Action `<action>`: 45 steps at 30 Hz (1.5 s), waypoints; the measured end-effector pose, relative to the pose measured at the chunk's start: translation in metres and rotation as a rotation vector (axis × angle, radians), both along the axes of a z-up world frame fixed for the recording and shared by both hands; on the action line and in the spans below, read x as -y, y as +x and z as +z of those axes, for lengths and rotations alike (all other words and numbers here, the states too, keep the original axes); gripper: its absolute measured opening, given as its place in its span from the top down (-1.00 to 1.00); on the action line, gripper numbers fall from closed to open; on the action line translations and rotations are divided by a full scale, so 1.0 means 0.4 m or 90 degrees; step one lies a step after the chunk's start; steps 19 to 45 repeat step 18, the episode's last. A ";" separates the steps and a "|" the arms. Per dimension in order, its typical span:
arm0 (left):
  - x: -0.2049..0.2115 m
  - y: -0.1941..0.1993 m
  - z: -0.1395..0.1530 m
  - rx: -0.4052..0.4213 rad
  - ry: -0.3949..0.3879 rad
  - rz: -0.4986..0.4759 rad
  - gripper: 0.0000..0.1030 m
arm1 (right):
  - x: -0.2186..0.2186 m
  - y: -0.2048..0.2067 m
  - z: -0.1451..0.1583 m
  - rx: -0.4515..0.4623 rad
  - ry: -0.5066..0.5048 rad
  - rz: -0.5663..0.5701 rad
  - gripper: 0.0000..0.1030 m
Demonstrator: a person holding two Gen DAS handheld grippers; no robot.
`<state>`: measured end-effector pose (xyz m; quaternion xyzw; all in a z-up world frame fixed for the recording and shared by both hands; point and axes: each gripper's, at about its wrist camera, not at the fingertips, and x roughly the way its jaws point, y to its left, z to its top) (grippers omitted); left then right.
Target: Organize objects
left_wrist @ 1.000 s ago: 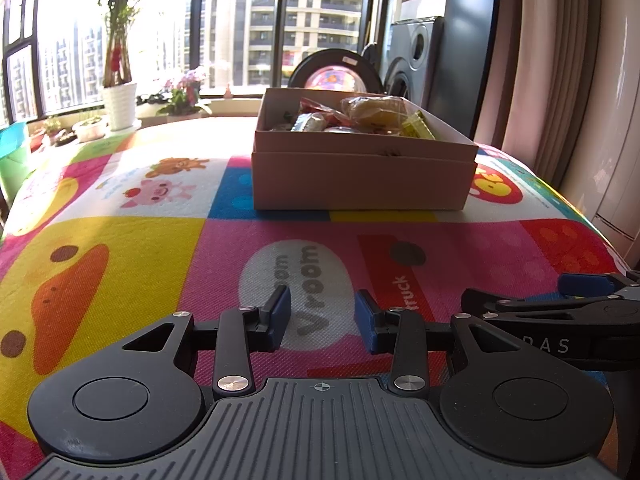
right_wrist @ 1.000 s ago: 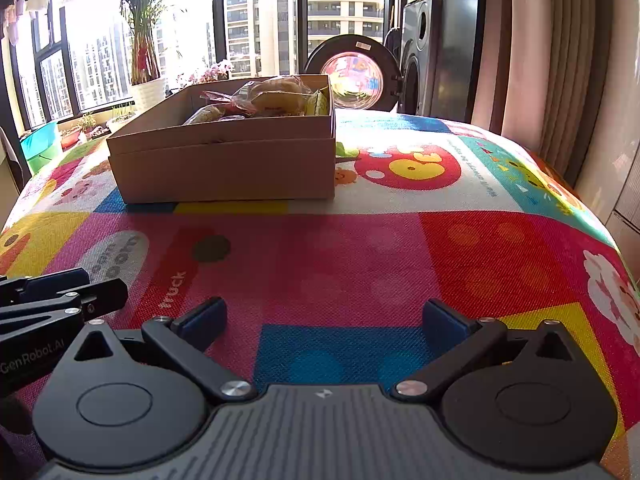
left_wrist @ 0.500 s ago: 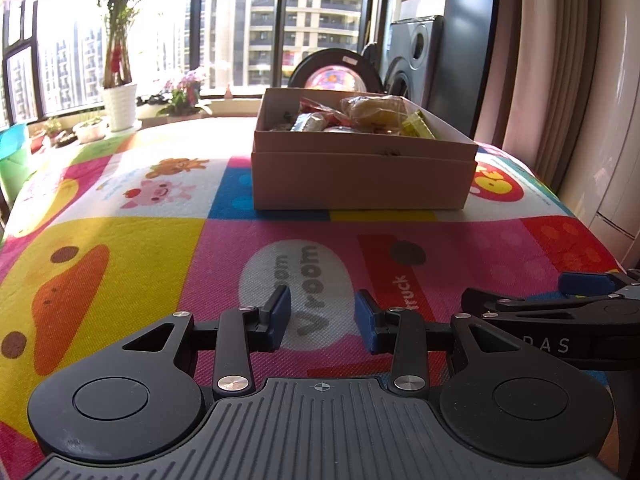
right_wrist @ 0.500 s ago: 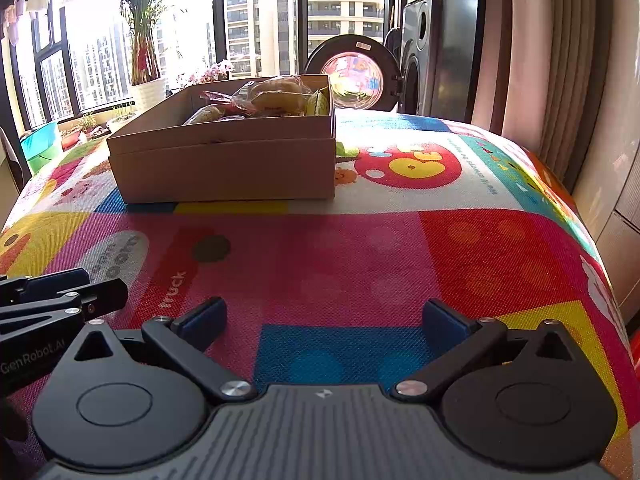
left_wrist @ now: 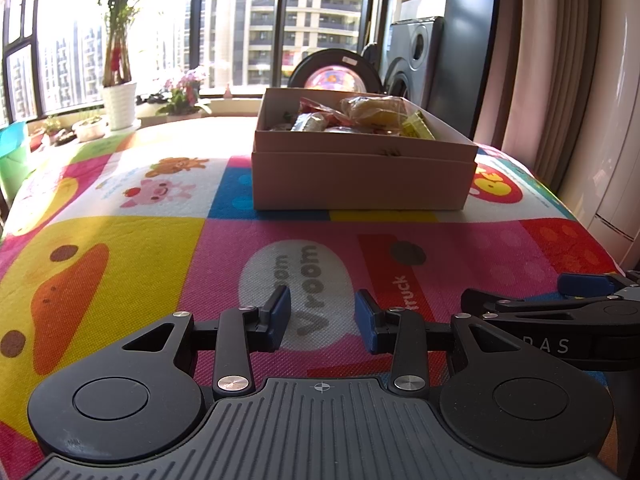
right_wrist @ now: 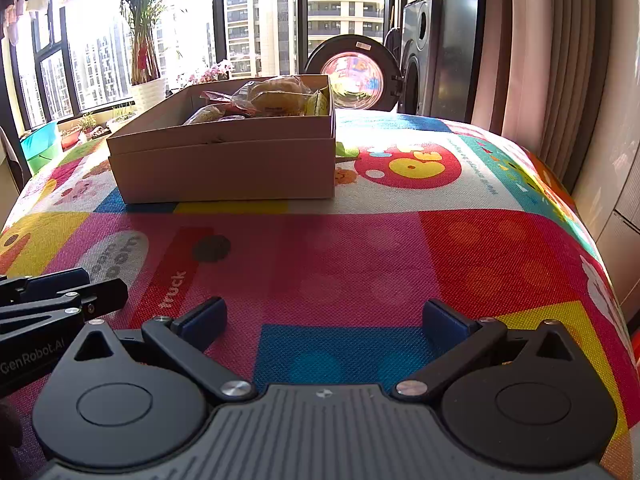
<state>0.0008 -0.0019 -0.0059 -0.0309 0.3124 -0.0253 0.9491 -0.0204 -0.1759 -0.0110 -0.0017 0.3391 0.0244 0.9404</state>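
Nothing has shifted in the last second. The left gripper (left_wrist: 322, 316) rests narrowly parted and empty, the right gripper (right_wrist: 324, 320) wide and empty. Packaged snacks (left_wrist: 360, 118) sit inside the cardboard box (left_wrist: 360, 180) on the colourful mat (right_wrist: 360, 248), already gathered.

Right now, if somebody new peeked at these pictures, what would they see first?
First, the bright cartoon-printed cloth covering the whole table, with a yellow duck patch, a pink pig and the word "Vroom". Next, the open brown cardboard box standing on it farther back, heaped with wrapped snack packets. Nearest the cameras, the black left gripper and the black right gripper, both with blue pads, hover open and empty above the cloth.
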 end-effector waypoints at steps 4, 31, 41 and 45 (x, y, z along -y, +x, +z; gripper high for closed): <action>-0.001 0.000 0.000 0.000 0.000 0.000 0.22 | 0.000 0.001 0.000 0.000 0.000 0.000 -1.00; -0.005 0.000 0.001 0.000 -0.009 0.000 0.22 | 0.001 0.001 0.000 0.000 0.000 0.000 -1.00; -0.005 0.000 0.001 0.000 -0.009 0.000 0.22 | 0.001 0.001 0.000 0.000 0.000 0.000 -1.00; -0.005 0.000 0.001 0.000 -0.009 0.000 0.22 | 0.001 0.001 0.000 0.000 0.000 0.000 -1.00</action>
